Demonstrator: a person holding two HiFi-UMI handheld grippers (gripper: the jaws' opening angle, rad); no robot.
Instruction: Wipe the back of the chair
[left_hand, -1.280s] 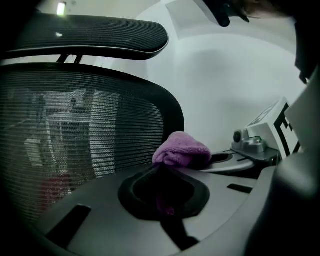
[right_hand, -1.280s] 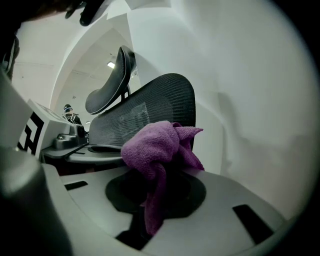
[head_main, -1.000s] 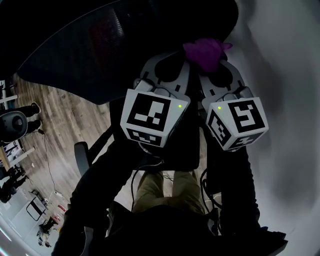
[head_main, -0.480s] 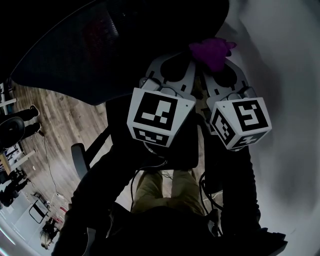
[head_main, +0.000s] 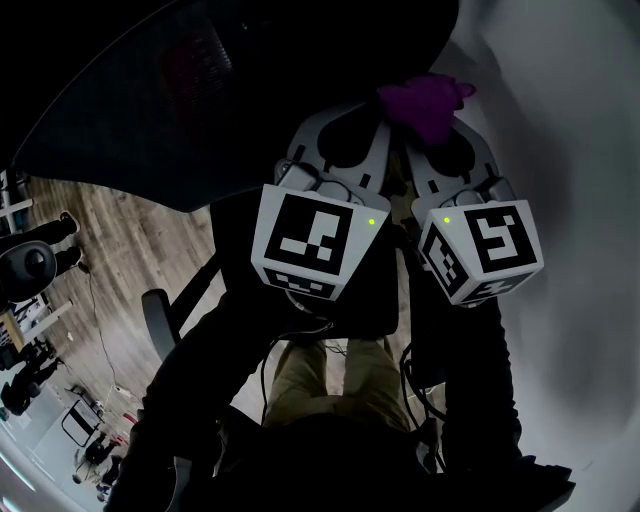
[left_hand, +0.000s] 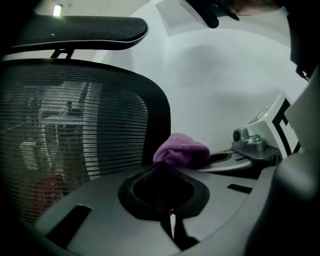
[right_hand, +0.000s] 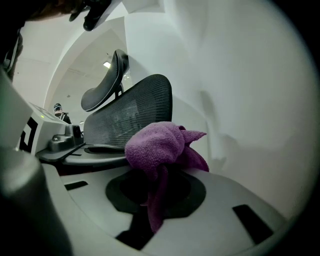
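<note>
The chair back (head_main: 200, 90) is black mesh and fills the upper left of the head view. In the left gripper view the mesh of the chair back (left_hand: 85, 130) stands close on the left, under the headrest (left_hand: 85, 30). A bunched purple cloth (head_main: 425, 105) sits where both grippers' tips meet, just right of the chair's edge. My right gripper (right_hand: 155, 180) is shut on the cloth (right_hand: 152, 147), and a tail hangs down between its jaws. My left gripper (left_hand: 167, 170) is shut too, with a dim purple strip of the cloth (left_hand: 181, 150) in its slit. The chair back (right_hand: 130, 115) lies beyond.
A white wall (head_main: 570, 130) rises close on the right. Wood floor (head_main: 110, 250) spreads out at the left, with people and office gear far off (head_main: 35, 250). A black armrest (head_main: 160, 310) juts out below the chair back.
Both grippers and the cloth have shifted slightly right and up together. The grip on the cloth looks the same.
</note>
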